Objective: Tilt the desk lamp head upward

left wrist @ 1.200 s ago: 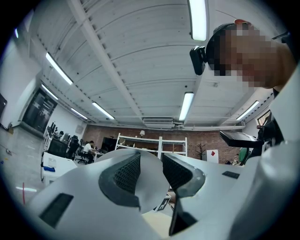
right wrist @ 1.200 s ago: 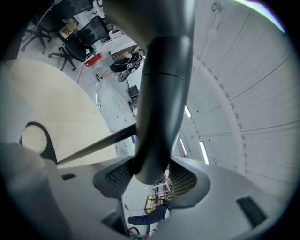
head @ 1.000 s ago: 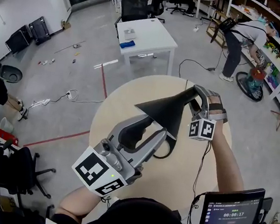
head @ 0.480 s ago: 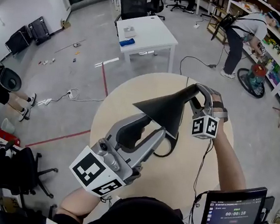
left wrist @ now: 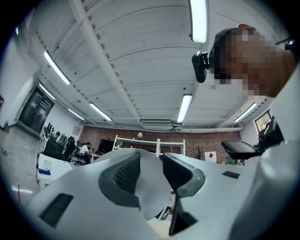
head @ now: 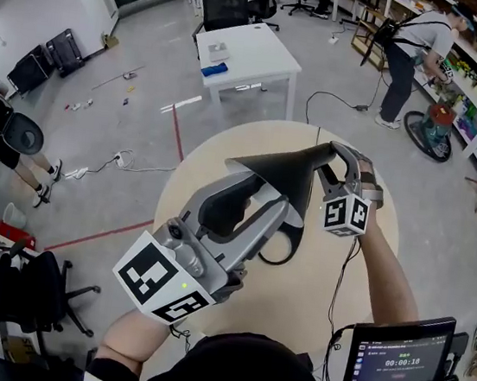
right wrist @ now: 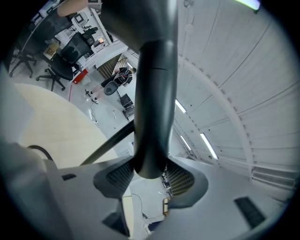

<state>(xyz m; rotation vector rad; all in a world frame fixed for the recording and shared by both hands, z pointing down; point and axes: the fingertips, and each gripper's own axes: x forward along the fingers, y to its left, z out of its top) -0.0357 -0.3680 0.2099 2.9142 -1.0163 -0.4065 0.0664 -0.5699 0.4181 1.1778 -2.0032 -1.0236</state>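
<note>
A black desk lamp stands on a round beige table. Its cone-shaped shade lies almost level, with the left gripper reaching up beneath it. In the left gripper view the shade's pale inner wall runs between the ribbed pads of the left gripper, which is shut on the shade's rim. The right gripper is at the shade's narrow end. In the right gripper view its pads clamp the black lamp stem. The lamp's base is hidden under the grippers.
A black cord loops on the table under the left gripper. A small screen is mounted at the lower right. Beyond the table are a white desk, a person bending at the shelves, and office chairs to the left.
The shade has tipped from a steep cone to nearly level as the left gripper rose and shifted left. The right gripper has stayed on the stem.
</note>
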